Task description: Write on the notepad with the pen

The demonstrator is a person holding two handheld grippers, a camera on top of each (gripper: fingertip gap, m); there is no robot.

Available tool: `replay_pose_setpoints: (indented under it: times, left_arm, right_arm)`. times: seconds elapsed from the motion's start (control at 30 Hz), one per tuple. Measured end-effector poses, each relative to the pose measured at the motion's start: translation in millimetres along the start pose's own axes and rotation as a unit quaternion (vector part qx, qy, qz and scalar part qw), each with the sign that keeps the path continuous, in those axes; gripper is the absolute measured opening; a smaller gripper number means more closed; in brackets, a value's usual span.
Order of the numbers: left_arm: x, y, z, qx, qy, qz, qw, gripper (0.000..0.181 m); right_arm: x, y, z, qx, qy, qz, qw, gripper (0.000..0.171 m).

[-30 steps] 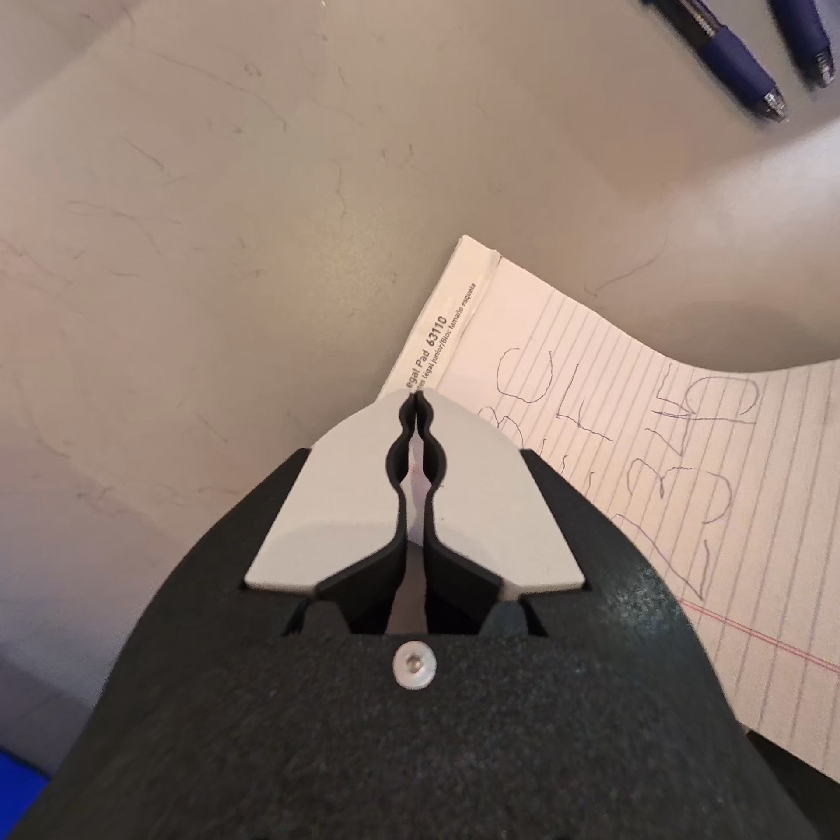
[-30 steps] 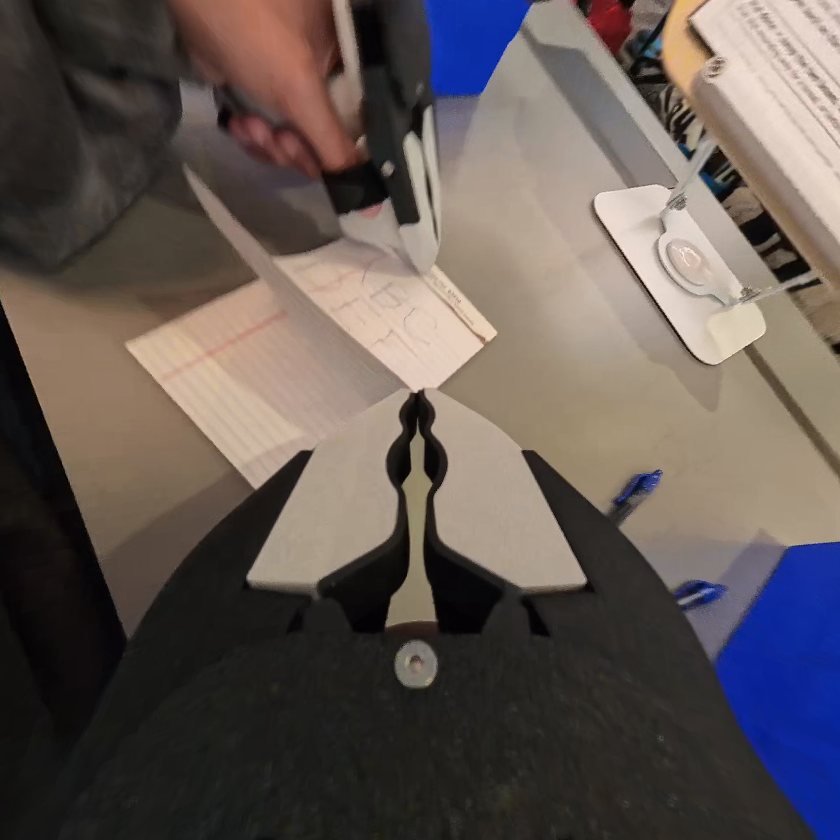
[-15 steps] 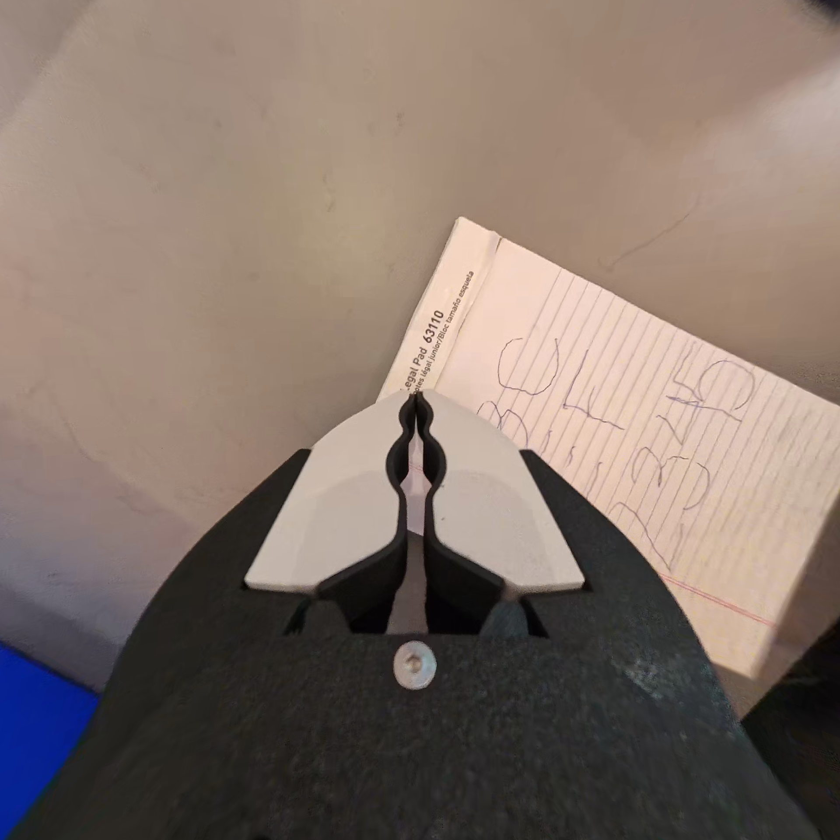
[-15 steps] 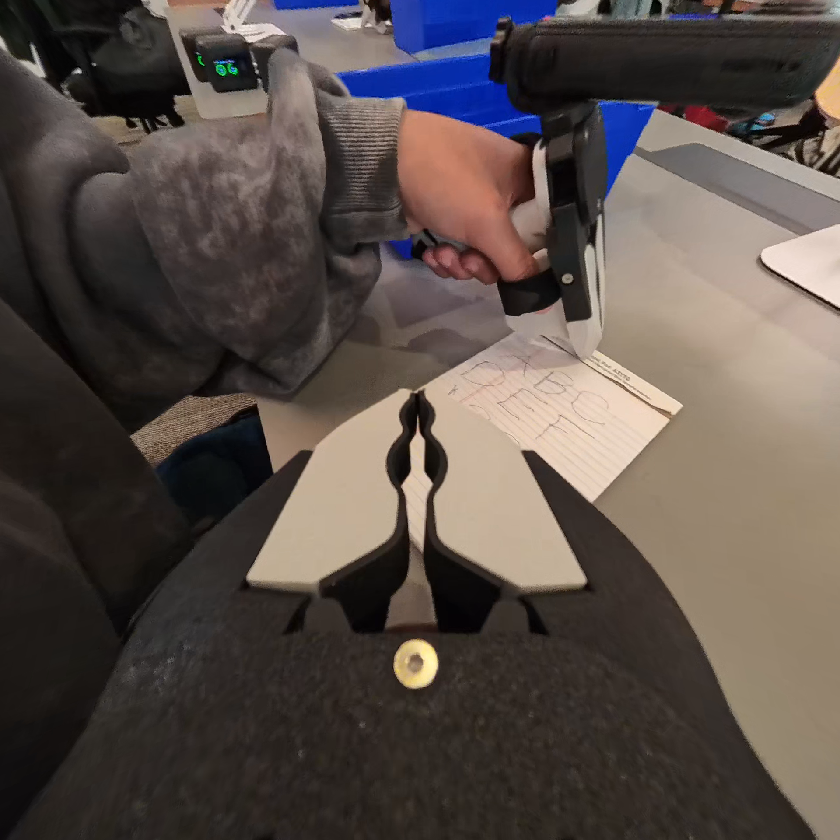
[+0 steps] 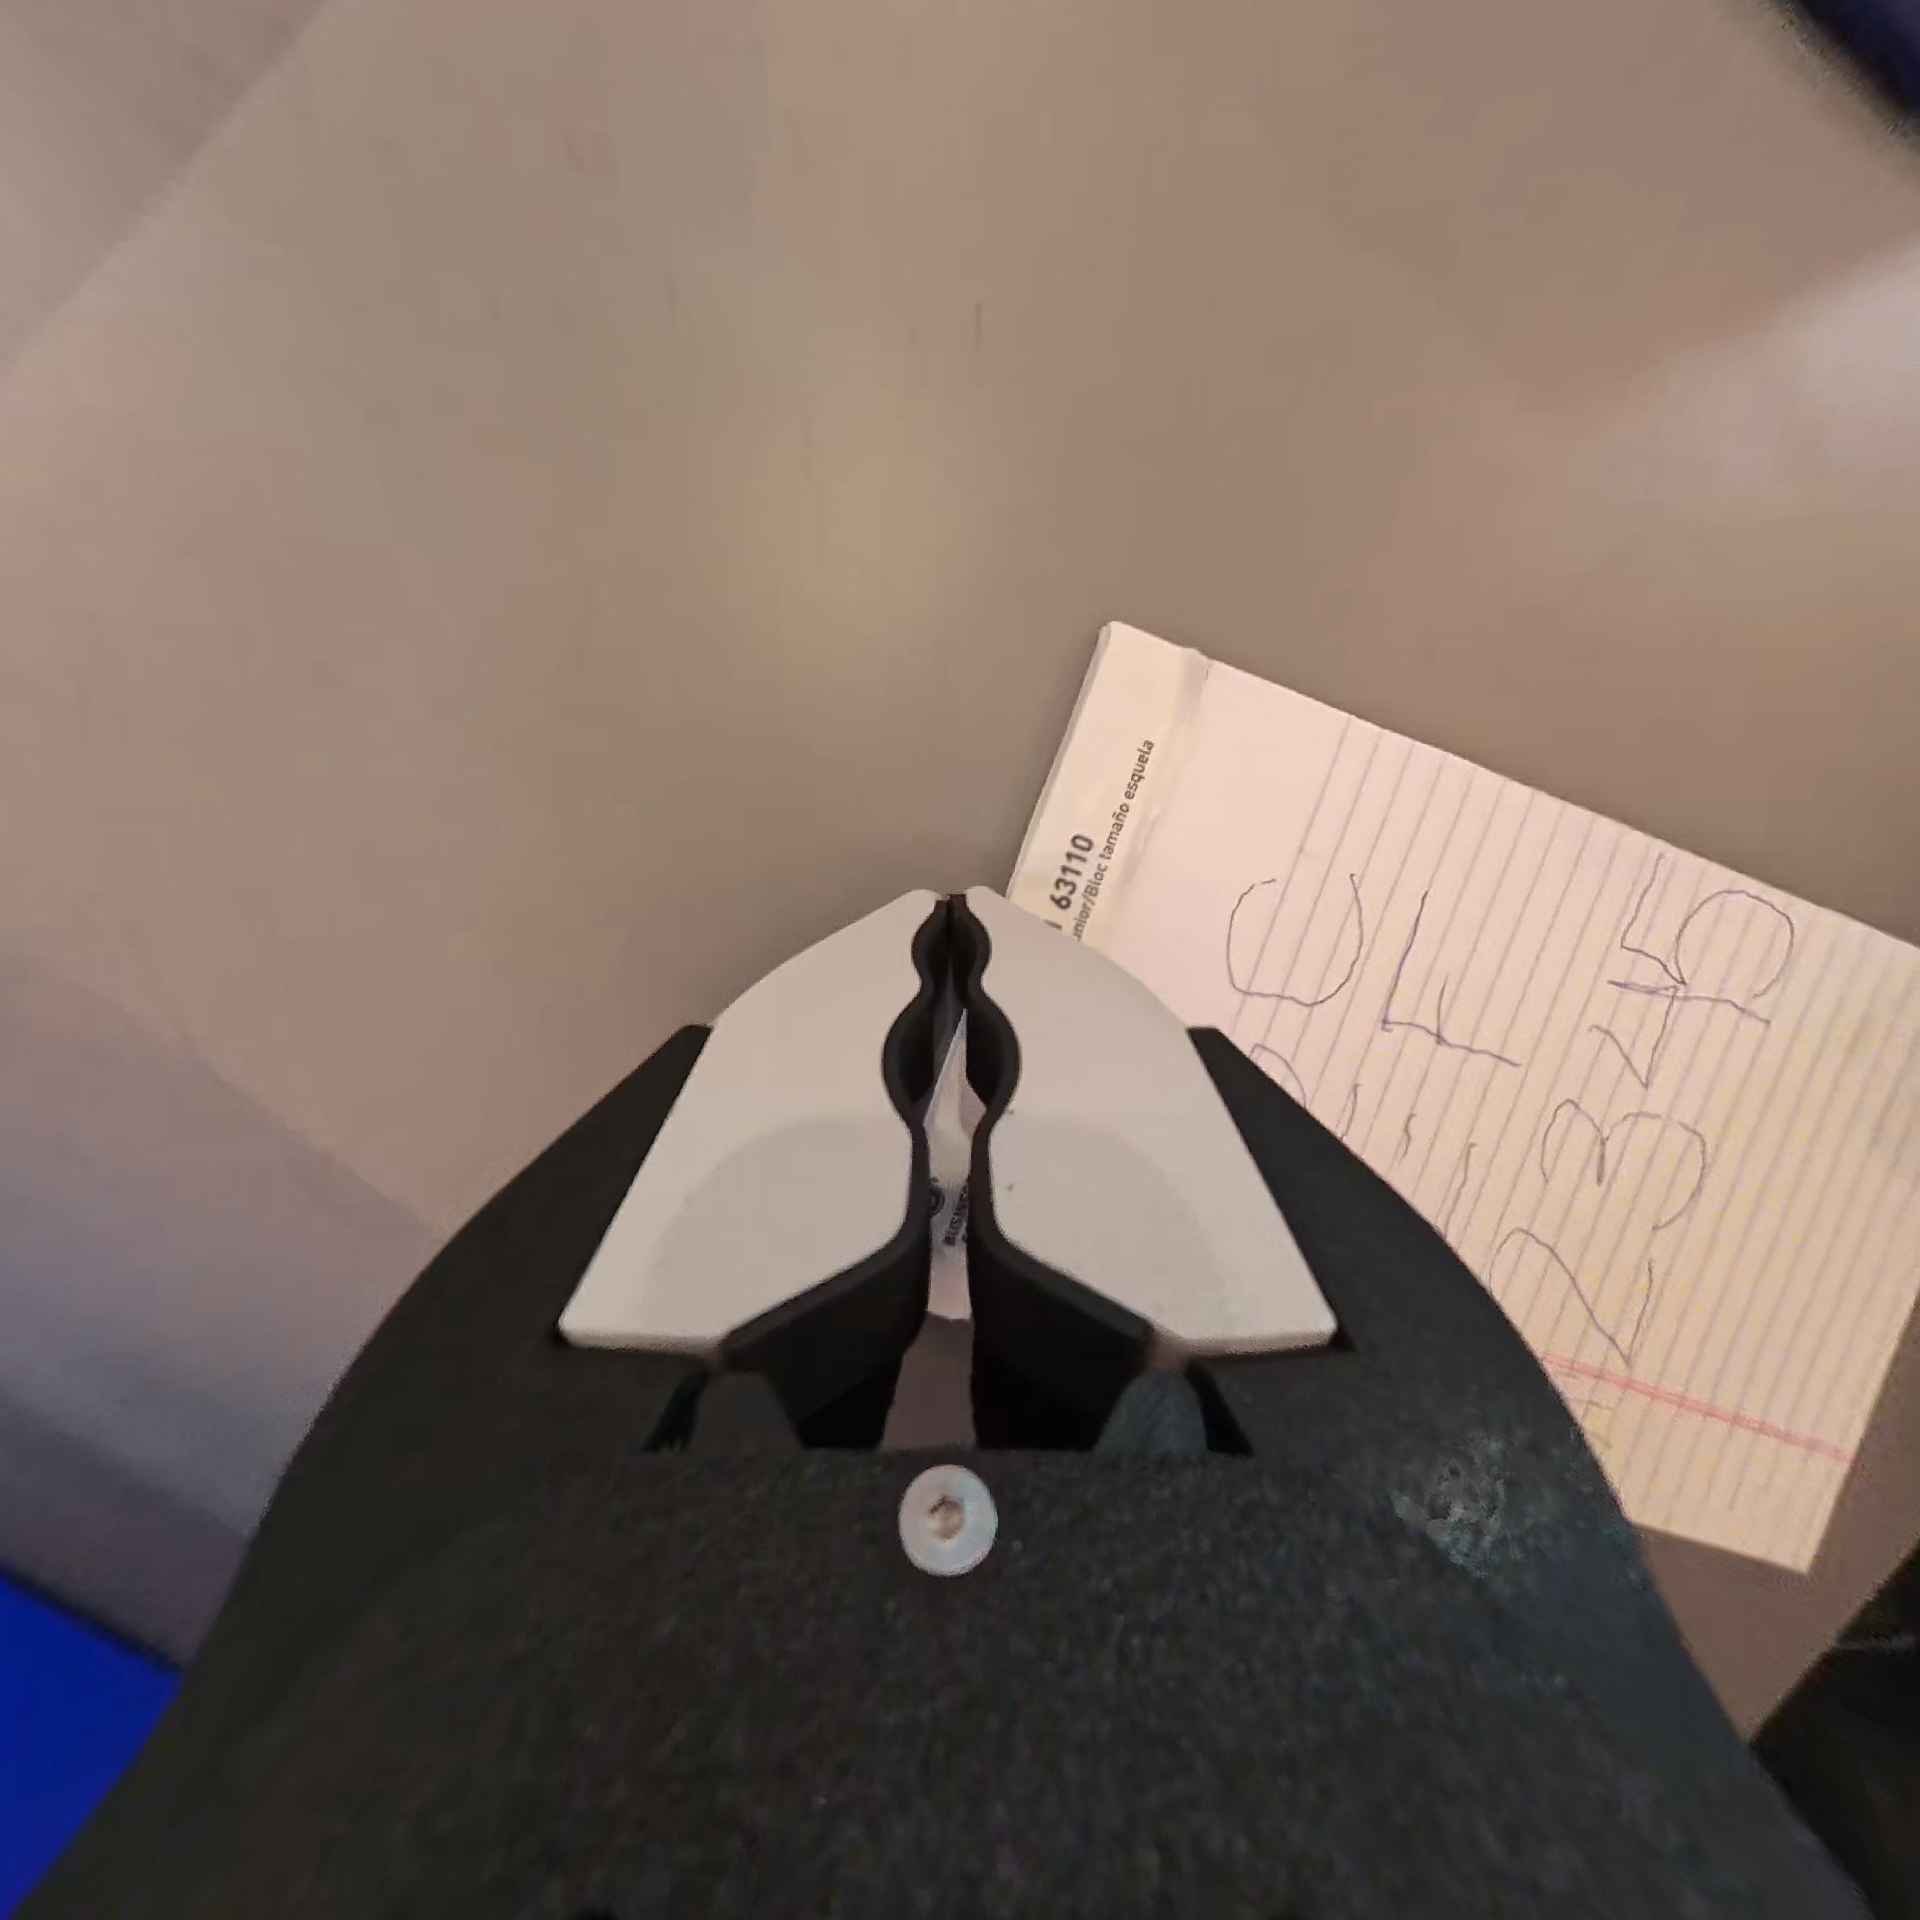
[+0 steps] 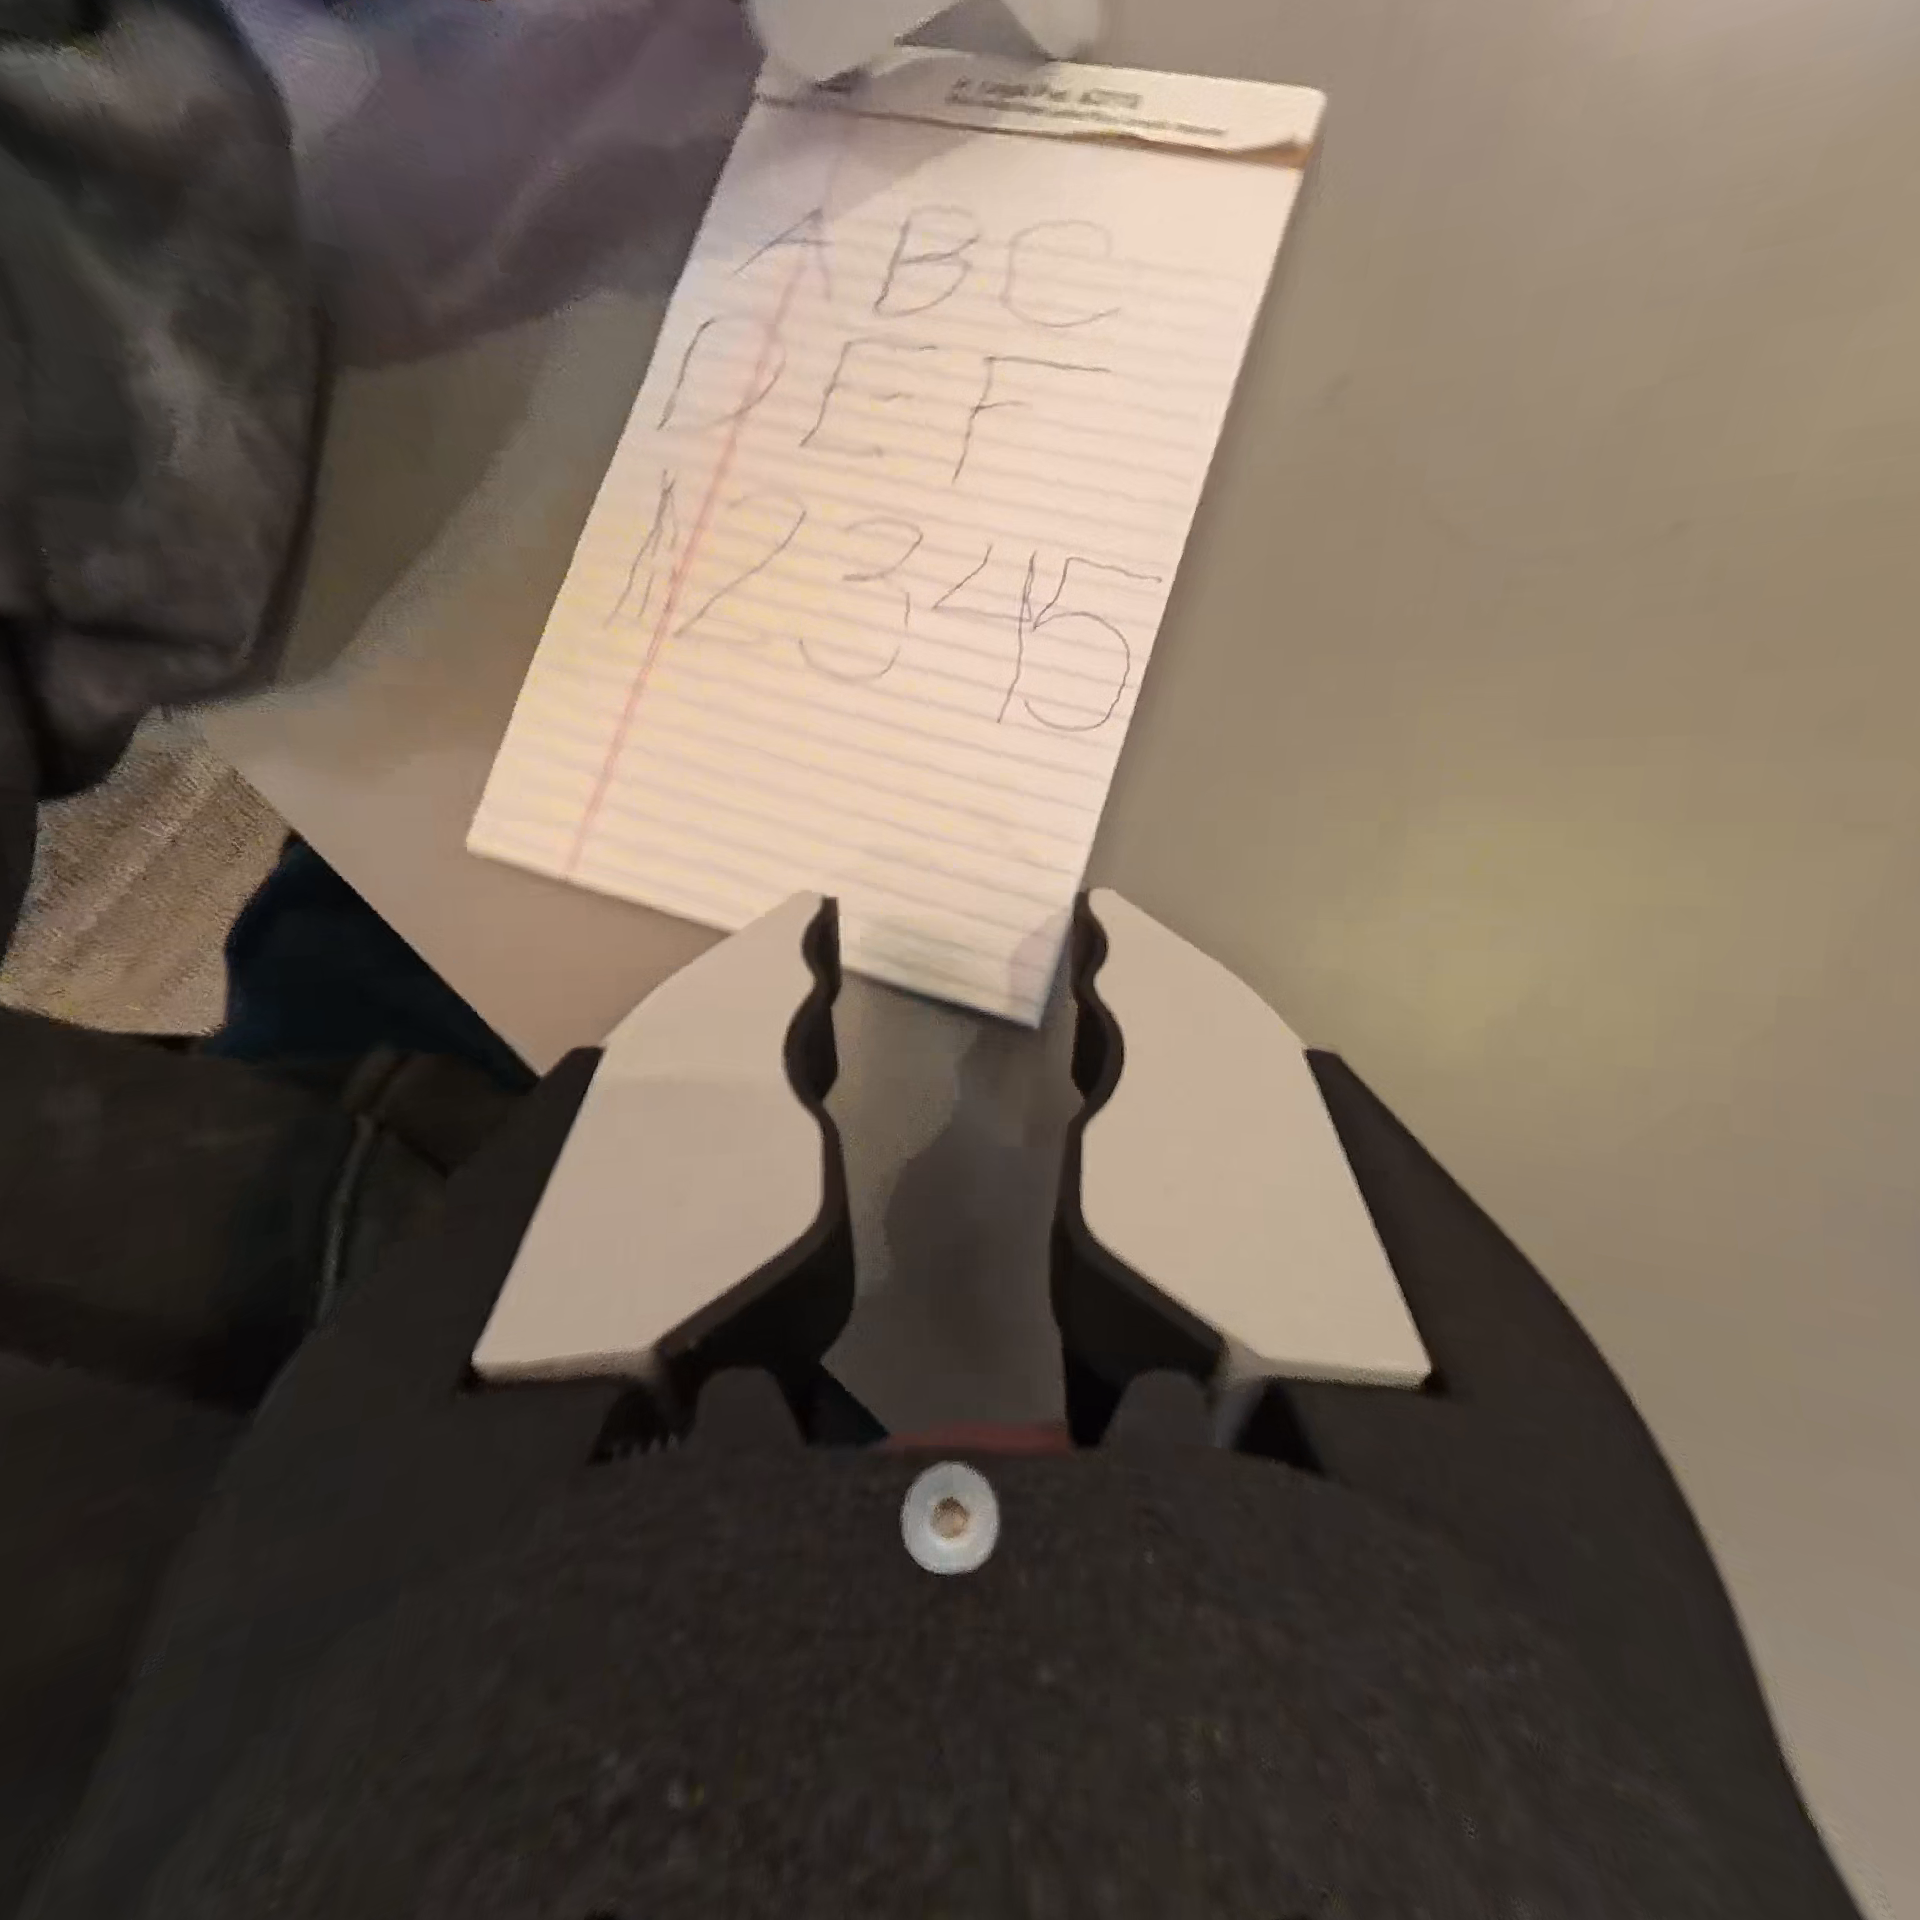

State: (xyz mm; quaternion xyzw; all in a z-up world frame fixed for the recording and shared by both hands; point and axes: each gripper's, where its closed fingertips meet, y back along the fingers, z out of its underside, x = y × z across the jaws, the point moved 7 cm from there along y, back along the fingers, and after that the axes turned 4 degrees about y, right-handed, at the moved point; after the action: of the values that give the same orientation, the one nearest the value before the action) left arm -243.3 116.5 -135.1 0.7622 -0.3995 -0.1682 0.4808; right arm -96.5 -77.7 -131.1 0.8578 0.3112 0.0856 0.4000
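The notepad (image 6: 904, 520) lies flat on the grey table (image 6: 1558, 623), its lined top page covered with handwritten marks. My right gripper (image 6: 954, 914) is open and empty, just short of the pad's near bottom edge. My left gripper (image 5: 954, 904) is shut with its tips over the pad's bound top corner; the notepad (image 5: 1455, 1039) stretches to the right of it. I cannot tell whether the tips touch the pad. The left gripper shows as a white blur (image 6: 935, 31) at the pad's top. No pen shows clearly in either view.
A person's grey sleeve (image 6: 156, 312) hangs over the table's left side next to the pad. A dark blue blur (image 5: 1870, 42) sits at the far top right corner. A blue patch (image 5: 62, 1642) lies beyond the table edge at the lower left. Spacing between my two grippers at the tips: around 20 centimetres.
My right gripper has opened and swung round to look down on the pad from its bottom edge. The lifted page now lies flat. The left gripper stayed shut at the pad's top corner.
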Motion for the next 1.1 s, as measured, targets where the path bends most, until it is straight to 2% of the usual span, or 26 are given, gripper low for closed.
replay_pose_setpoints:
  times: [0.2, 0.43, 0.6, 0.77, 0.87, 1.1]
  left_arm:
    - [12, 19, 38, 0.011, 0.034, -0.007, 0.999, 0.000]
    - [36, 38, 75, 0.017, 0.047, -0.004, 0.999, 0.000]
    - [50, 52, 63, 0.082, -0.016, 0.031, 0.996, 0.000]
    - [50, 34, 67, 0.022, -0.073, 0.054, 0.996, 0.000]
    - [49, 34, 69, 0.034, -0.071, 0.058, 0.995, 0.000]
    - [49, 34, 71, 0.047, -0.046, 0.057, 0.996, 0.000]
  right_arm:
    - [8, 2, 6, -0.015, -0.012, 0.072, 0.997, 0.043]
    - [19, 13, 21, -0.005, -0.021, 0.107, 0.994, 0.039]
    - [26, 23, 24, 0.010, -0.002, 0.091, 0.996, 0.036]
    - [32, 22, 22, 0.027, -0.014, 0.072, 0.997, 0.037]
    - [30, 18, 22, 0.031, -0.018, 0.037, 0.999, 0.040]
    - [35, 13, 25, 0.003, -0.031, 0.043, 0.999, 0.035]
